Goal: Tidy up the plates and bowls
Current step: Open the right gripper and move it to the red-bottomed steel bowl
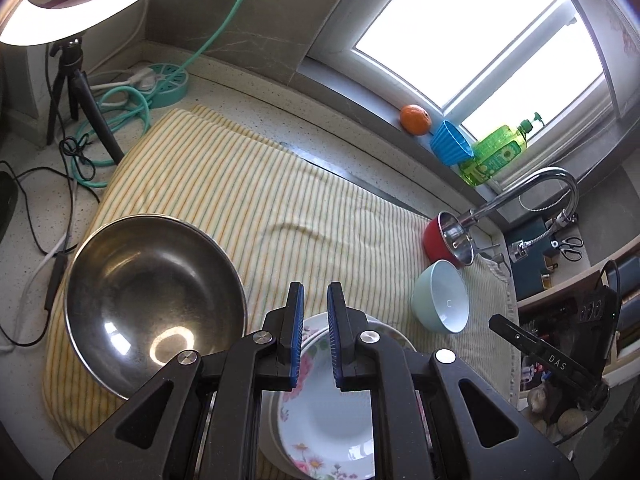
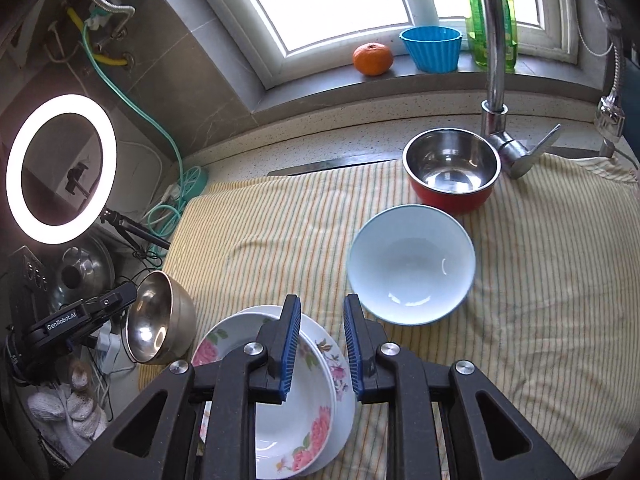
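- Done: flowered plates (image 2: 304, 412) stacked at the near edge of the striped cloth (image 2: 280, 224) on the counter (image 1: 248, 92).
- Left: large steel bowl (image 1: 156, 304), pale blue bowl (image 2: 412, 264) and red bowl (image 2: 452, 172) stand apart, unnested.
- Left tongs (image 1: 315, 300): narrow, empty.
- Right tongs (image 2: 322, 312): slightly parted, empty, above the plates.

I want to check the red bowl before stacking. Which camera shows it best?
The right wrist view: the red bowl is seen from above, its steel inside and whole rim visible beside the faucet. In the left wrist view the red bowl is small, far off, tilted by the lens and partly hidden by the faucet.
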The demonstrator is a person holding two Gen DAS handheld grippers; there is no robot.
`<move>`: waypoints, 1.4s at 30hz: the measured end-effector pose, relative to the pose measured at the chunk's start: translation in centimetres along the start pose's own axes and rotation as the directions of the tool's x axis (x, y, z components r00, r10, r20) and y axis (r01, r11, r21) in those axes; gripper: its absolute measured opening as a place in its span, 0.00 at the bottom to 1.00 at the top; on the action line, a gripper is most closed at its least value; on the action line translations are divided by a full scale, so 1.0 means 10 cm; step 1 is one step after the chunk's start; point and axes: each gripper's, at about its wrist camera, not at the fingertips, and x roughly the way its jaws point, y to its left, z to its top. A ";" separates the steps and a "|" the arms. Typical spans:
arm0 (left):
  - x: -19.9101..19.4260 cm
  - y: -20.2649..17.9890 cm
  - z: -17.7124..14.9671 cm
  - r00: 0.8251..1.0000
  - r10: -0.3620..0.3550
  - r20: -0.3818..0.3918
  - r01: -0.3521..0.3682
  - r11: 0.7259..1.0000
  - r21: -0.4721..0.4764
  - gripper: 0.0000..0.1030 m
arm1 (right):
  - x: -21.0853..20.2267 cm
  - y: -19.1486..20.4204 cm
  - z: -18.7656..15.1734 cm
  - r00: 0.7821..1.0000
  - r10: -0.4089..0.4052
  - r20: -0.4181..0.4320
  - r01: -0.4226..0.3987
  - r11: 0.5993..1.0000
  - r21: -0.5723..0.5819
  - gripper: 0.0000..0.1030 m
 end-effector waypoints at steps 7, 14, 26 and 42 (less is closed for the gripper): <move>0.25 -0.41 0.01 0.998 -0.038 -0.048 0.041 0.997 0.064 0.10 | -0.08 -0.46 0.06 0.997 -0.066 0.028 0.064 0.996 0.063 0.19; 0.57 -0.80 0.02 0.993 -0.059 -0.103 0.072 0.989 0.129 0.10 | 0.00 -0.78 0.13 0.995 -0.099 0.016 0.097 0.992 0.085 0.19; 1.09 -1.30 -0.01 0.982 -0.038 -0.187 0.078 0.974 0.211 0.10 | 0.23 -1.05 0.25 0.998 -0.052 -0.024 0.054 0.992 0.111 0.19; 1.58 -1.73 0.30 0.974 -0.036 -0.225 0.090 0.968 0.234 0.10 | 0.35 -1.35 0.67 0.997 -0.057 0.046 0.048 0.981 0.186 0.20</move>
